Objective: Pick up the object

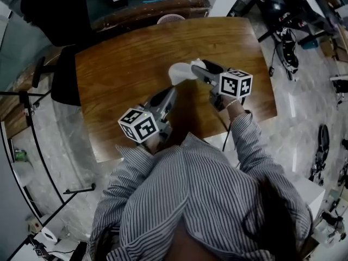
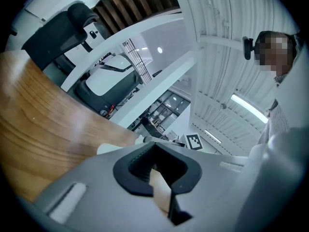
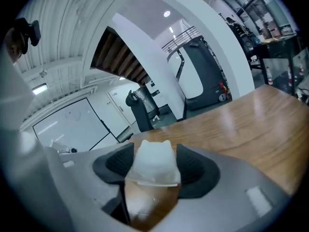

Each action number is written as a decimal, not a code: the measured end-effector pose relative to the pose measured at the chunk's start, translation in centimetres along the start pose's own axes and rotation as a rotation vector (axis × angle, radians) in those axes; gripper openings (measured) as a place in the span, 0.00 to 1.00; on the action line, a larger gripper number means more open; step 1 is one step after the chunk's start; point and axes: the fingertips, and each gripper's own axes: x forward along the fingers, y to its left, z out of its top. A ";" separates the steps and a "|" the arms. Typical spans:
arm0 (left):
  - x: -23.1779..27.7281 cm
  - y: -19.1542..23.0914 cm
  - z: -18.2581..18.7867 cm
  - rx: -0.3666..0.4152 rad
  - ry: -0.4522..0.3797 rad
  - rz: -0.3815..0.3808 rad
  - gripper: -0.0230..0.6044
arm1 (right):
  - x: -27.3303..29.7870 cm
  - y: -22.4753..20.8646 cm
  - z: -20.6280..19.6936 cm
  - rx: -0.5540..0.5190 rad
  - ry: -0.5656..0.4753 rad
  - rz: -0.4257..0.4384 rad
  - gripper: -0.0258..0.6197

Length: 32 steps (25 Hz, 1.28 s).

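The white object [image 3: 153,164] was held clamped between the pads of the right gripper [image 1: 194,70], above the middle of the wooden table [image 1: 119,64]. The left gripper [image 1: 172,93] was kept just beside it, its jaws drawn together at the tips with nothing between them.

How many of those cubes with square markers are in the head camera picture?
2. One cube sits on the left gripper, near the front edge of the table; the other cube sits on the right gripper, which grips the white object. None seems hidden.
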 end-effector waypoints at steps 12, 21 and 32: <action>-0.8 -0.9 2.9 0.034 -0.078 -0.006 0.04 | -6.0 6.4 6.9 -0.036 -0.274 0.097 0.47; -1.6 -0.6 5.0 0.035 -0.158 0.007 0.04 | -7.8 8.1 8.2 -0.020 -0.339 0.127 0.46; -1.7 -0.6 4.6 0.036 -0.152 0.016 0.04 | -7.5 7.7 7.4 0.030 -0.349 0.134 0.46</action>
